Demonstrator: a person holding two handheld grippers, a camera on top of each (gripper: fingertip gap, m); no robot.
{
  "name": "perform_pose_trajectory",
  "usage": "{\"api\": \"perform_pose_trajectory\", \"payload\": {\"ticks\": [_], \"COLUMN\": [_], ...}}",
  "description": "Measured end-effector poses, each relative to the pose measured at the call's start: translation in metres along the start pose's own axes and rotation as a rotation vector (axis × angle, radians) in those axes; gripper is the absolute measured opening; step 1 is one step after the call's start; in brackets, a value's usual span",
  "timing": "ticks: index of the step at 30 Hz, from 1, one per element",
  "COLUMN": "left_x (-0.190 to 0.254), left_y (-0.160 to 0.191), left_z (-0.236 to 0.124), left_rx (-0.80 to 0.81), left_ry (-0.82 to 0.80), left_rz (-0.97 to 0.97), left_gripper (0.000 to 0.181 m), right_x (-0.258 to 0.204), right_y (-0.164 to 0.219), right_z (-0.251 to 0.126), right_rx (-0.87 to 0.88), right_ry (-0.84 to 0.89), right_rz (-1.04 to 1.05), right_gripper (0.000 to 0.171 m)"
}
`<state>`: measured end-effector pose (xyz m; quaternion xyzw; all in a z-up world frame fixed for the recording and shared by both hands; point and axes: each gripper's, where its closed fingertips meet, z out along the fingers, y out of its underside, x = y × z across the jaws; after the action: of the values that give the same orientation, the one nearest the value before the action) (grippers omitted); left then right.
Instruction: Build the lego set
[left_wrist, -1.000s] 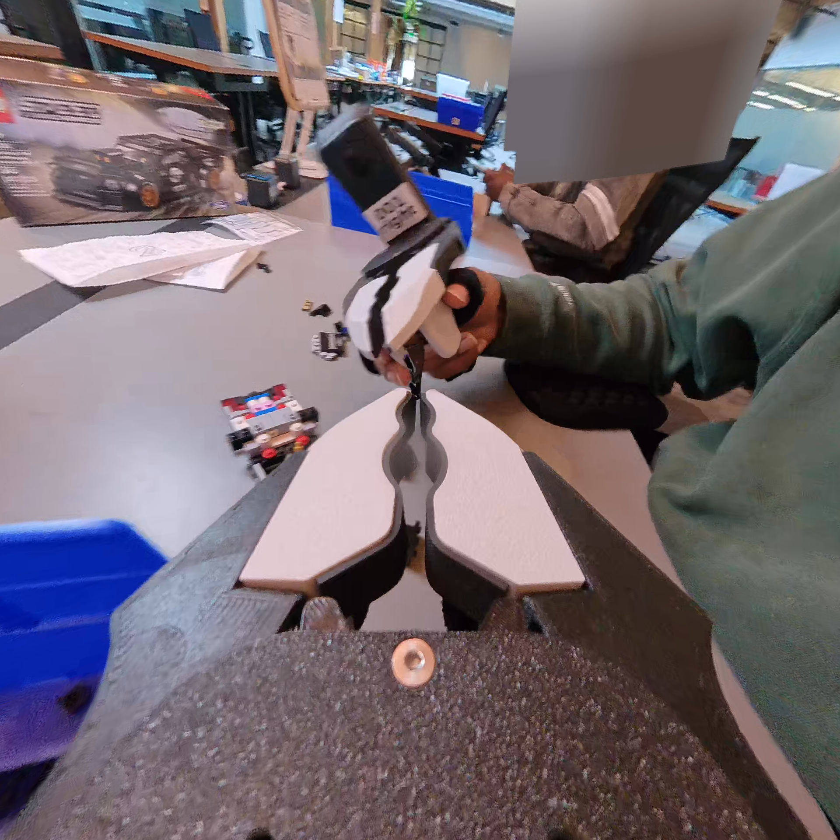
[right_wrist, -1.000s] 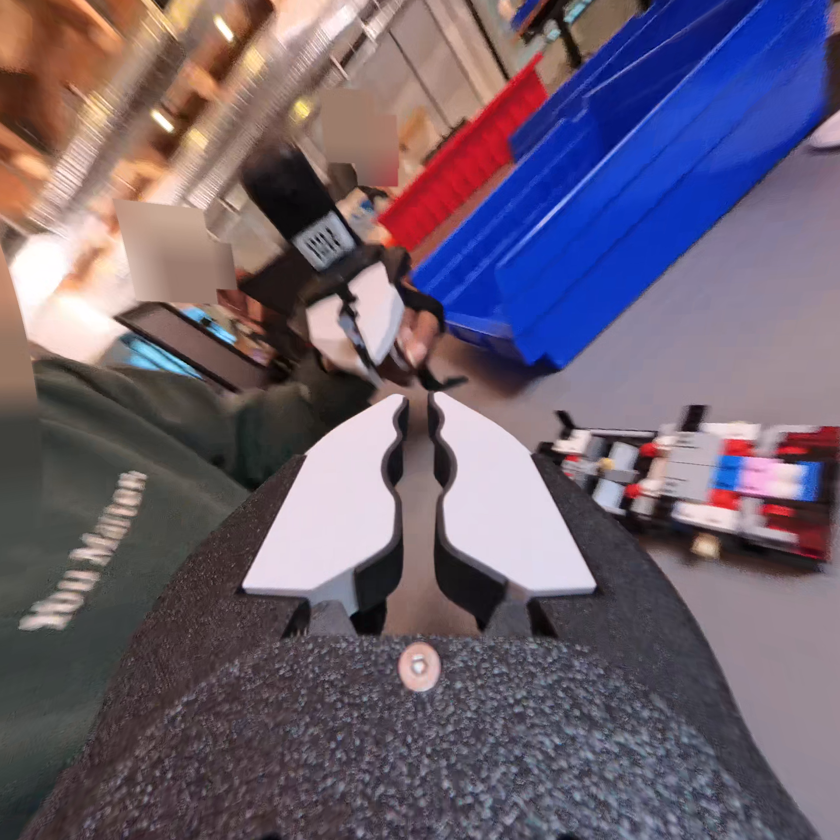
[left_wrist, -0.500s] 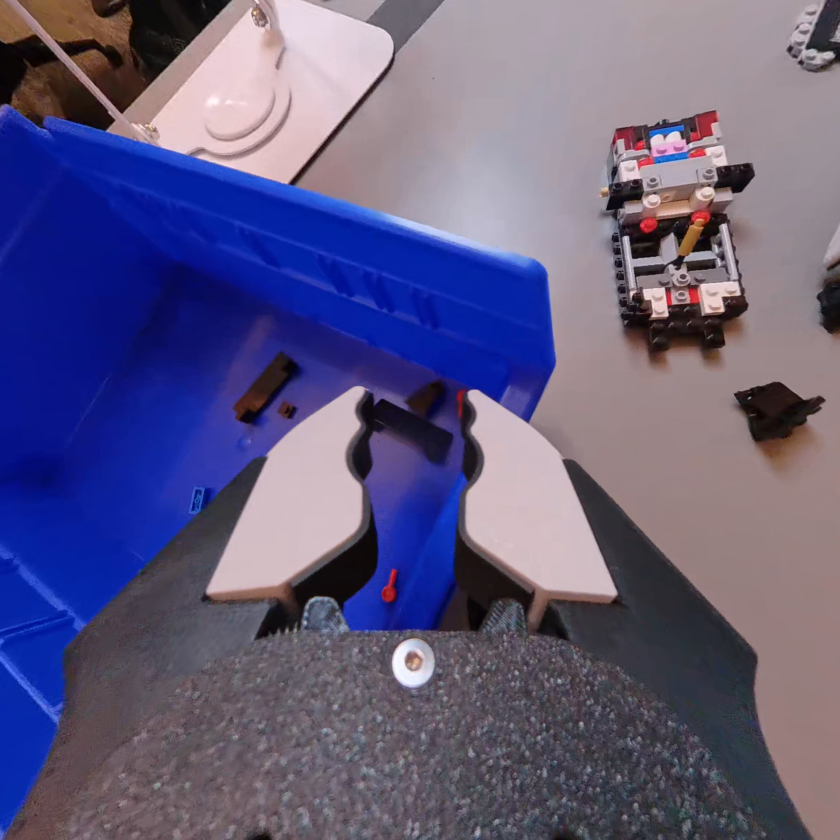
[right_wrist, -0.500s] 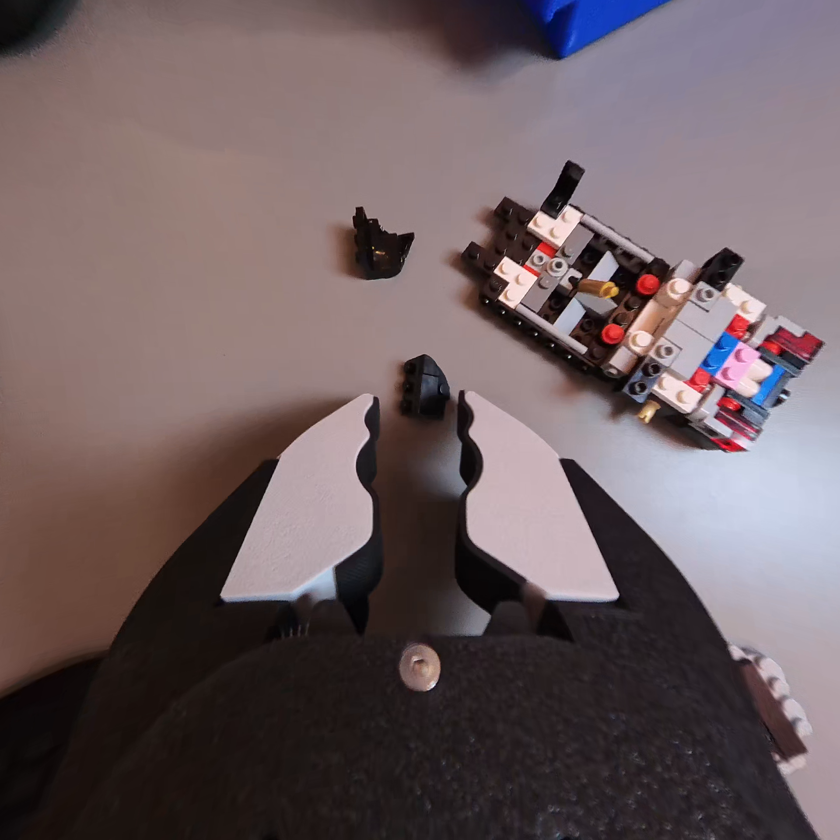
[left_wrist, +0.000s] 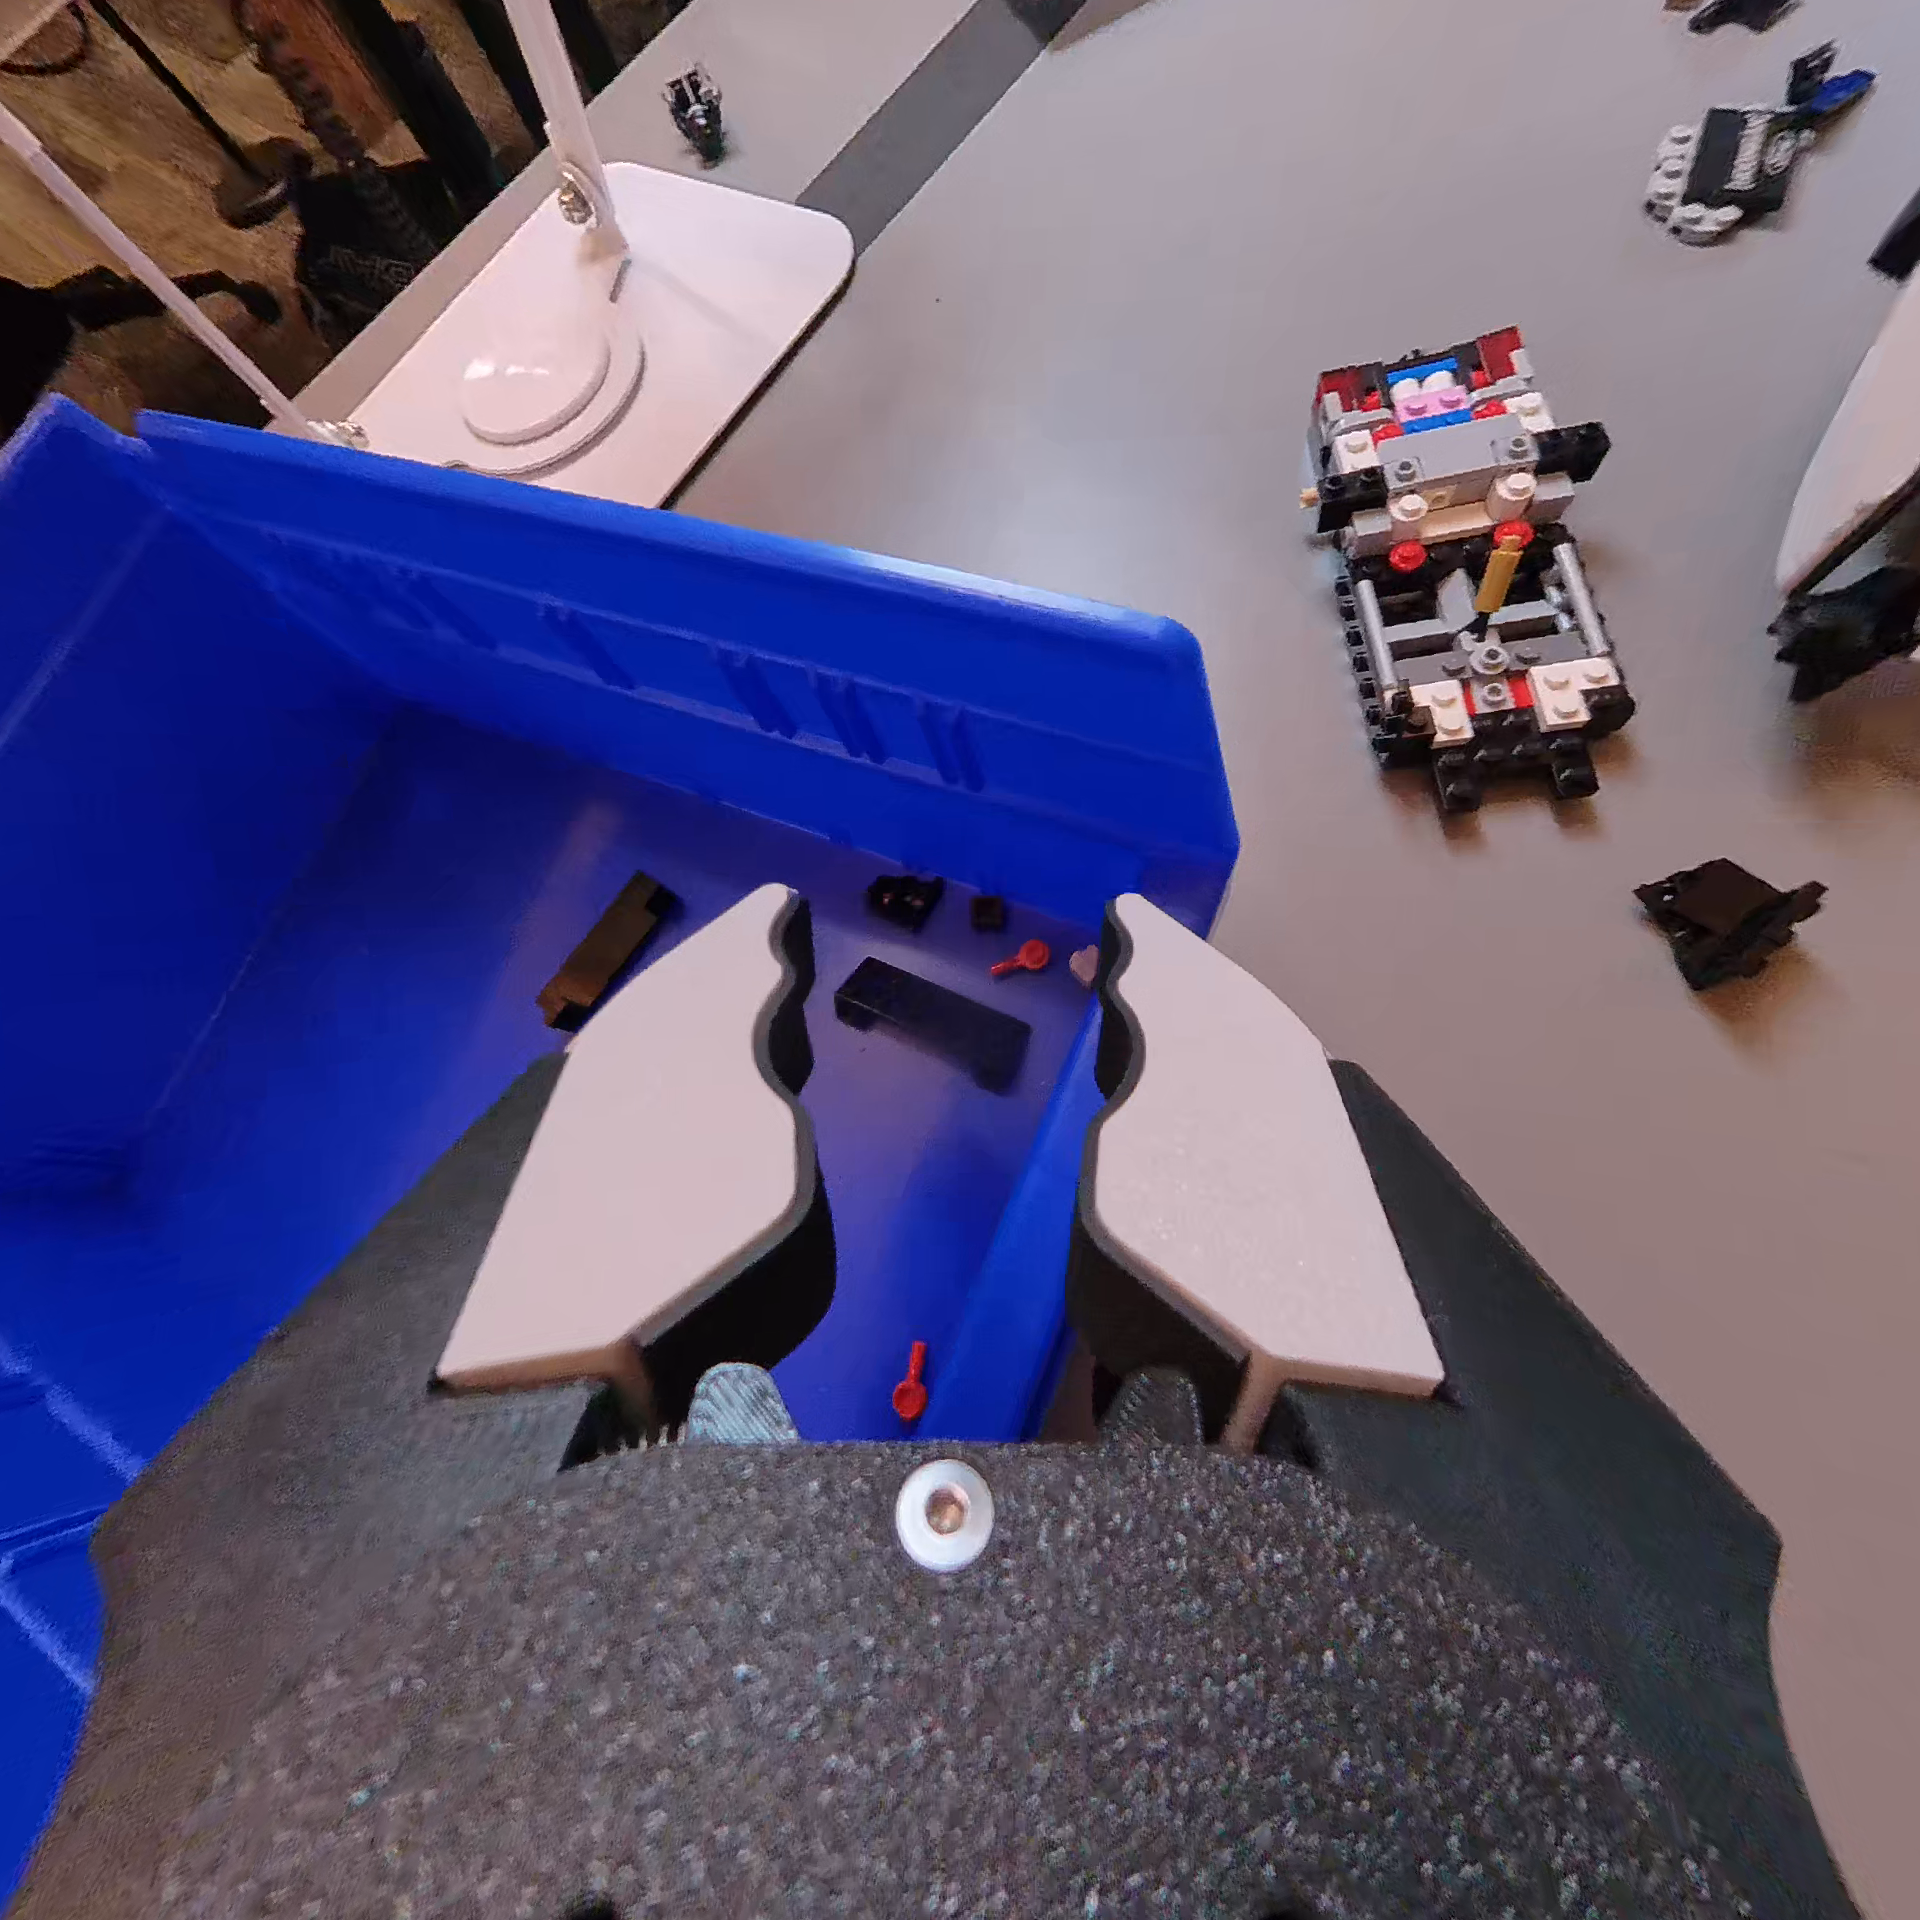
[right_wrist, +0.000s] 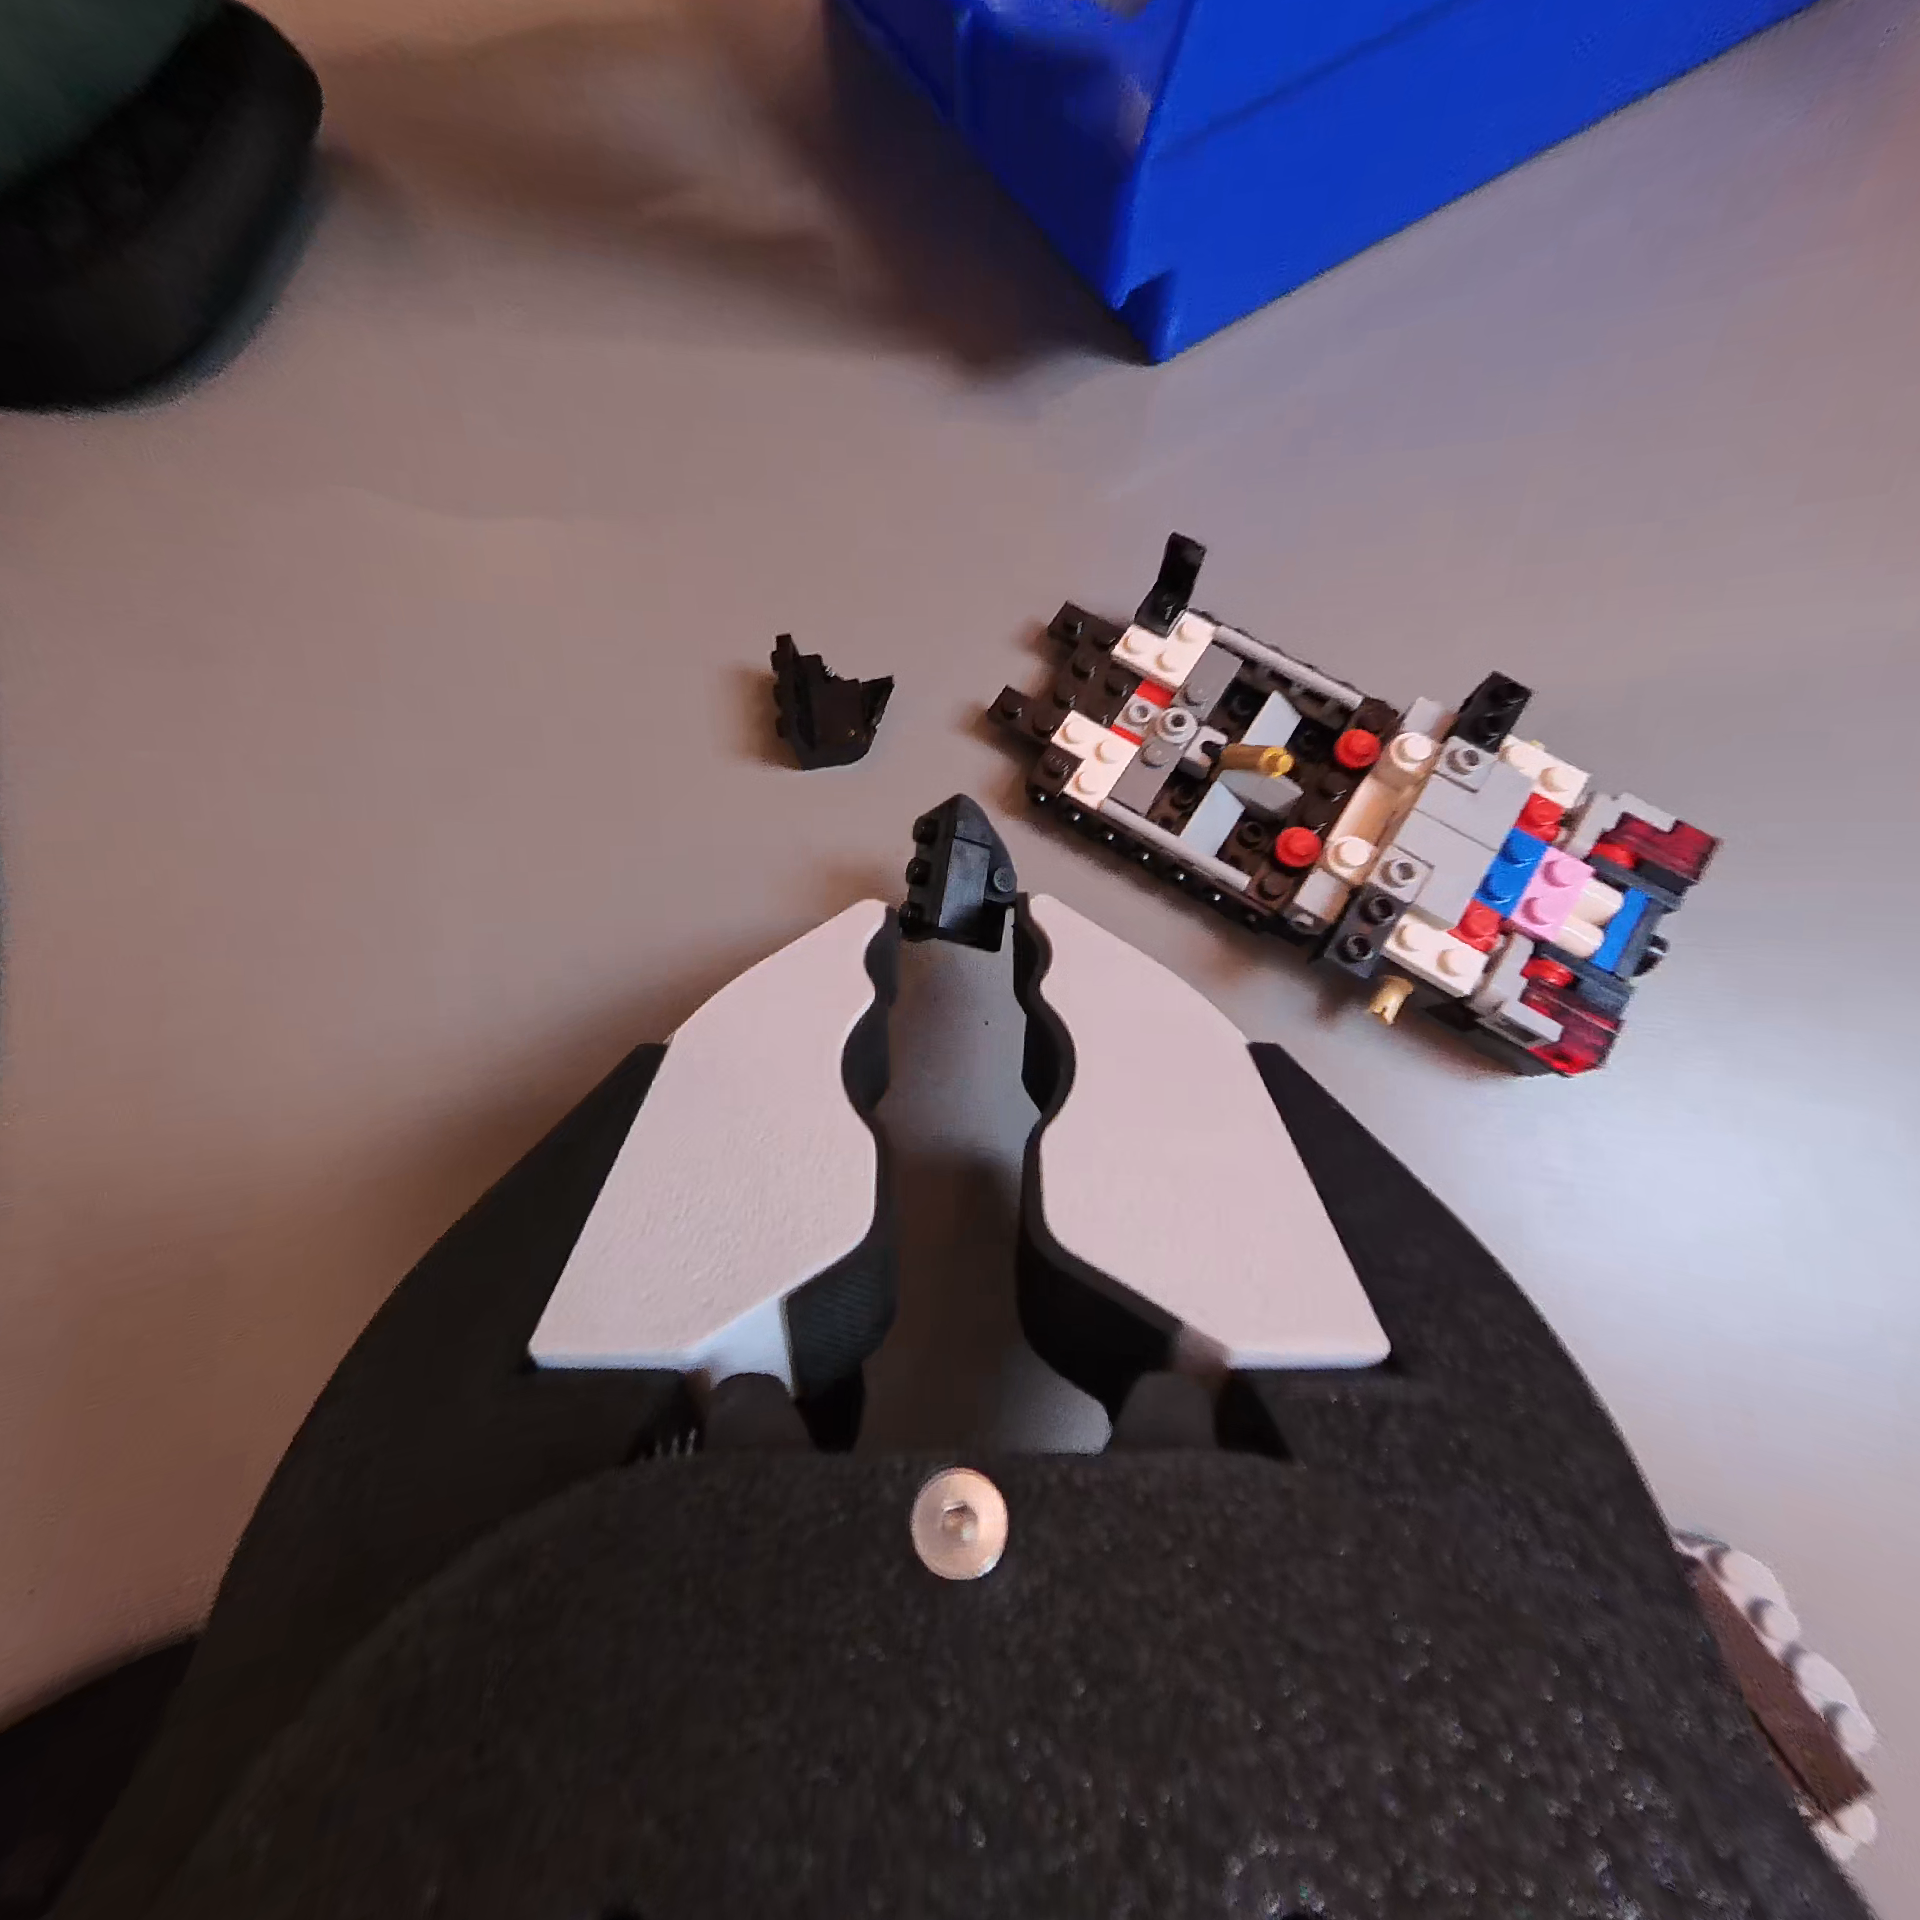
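Observation:
My left gripper (left_wrist: 948, 914) hangs open and empty over the near right corner of a blue bin (left_wrist: 727, 644). On the bin floor below it lie a long black brick (left_wrist: 930, 1023), a flat black piece (left_wrist: 608, 951), small black bits and two small red pieces (left_wrist: 1023, 958). My right gripper (right_wrist: 954, 914) is low over the grey table, its fingertips shut on a small black brick piece (right_wrist: 961, 868). A part-built brick car (right_wrist: 1351, 831) lies just to its right and also shows in the left wrist view (left_wrist: 1465, 582). Another black brick piece (right_wrist: 826, 717) lies just beyond.
A white lamp base (left_wrist: 623, 332) stands behind the bin. A loose black piece (left_wrist: 1725, 920) lies on the table right of the bin. A small brick assembly (left_wrist: 1725, 166) sits far right. The blue bin's corner (right_wrist: 1299, 156) is beyond the car. A dark object (right_wrist: 125, 208) lies at the far left. My right fingertips sit around 20 centimetres from my left ones. The right tips stand about 15 centimetres off the small brick assembly (left_wrist: 1725, 166).
Both grippers swung down from facing each other. The left one went over the bin and opened wide. The right one opened over the table, then closed on the small black piece.

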<state>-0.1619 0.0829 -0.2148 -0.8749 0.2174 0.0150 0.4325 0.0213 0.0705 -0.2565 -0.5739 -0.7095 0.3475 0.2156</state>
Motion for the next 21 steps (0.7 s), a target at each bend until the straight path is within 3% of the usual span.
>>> {"api": "perform_pose_trajectory", "payload": {"ticks": [5,9,12,15,21], "left_x": [0.001,0.061,0.111,0.146,0.152], "left_y": [-0.007,-0.047,-0.063,-0.067,-0.089], "left_z": [-0.003,-0.027,-0.037,-0.036,-0.045], "left_rx": [0.047,0.297,0.410,0.413,0.508], "left_ry": [0.001,0.313,0.465,0.565,0.711], "left_rz": [0.011,0.070,0.186,0.217,-0.033], "left_gripper": [0.039,0.014,0.014,0.017,0.019], "right_x": [0.000,-0.009,-0.024,-0.032,-0.031], "right_y": [-0.012,-0.049,-0.072,-0.089,-0.089], "right_z": [-0.002,-0.017,-0.026,-0.035,-0.038], "right_rx": [0.085,0.296,0.438,0.563,0.578], "right_ry": [0.004,-0.021,-0.093,-0.233,-0.213], "right_rz": [0.007,-0.008,-0.003,0.126,0.106], "right_gripper": [0.021,0.021,0.021,0.021,0.020]}}
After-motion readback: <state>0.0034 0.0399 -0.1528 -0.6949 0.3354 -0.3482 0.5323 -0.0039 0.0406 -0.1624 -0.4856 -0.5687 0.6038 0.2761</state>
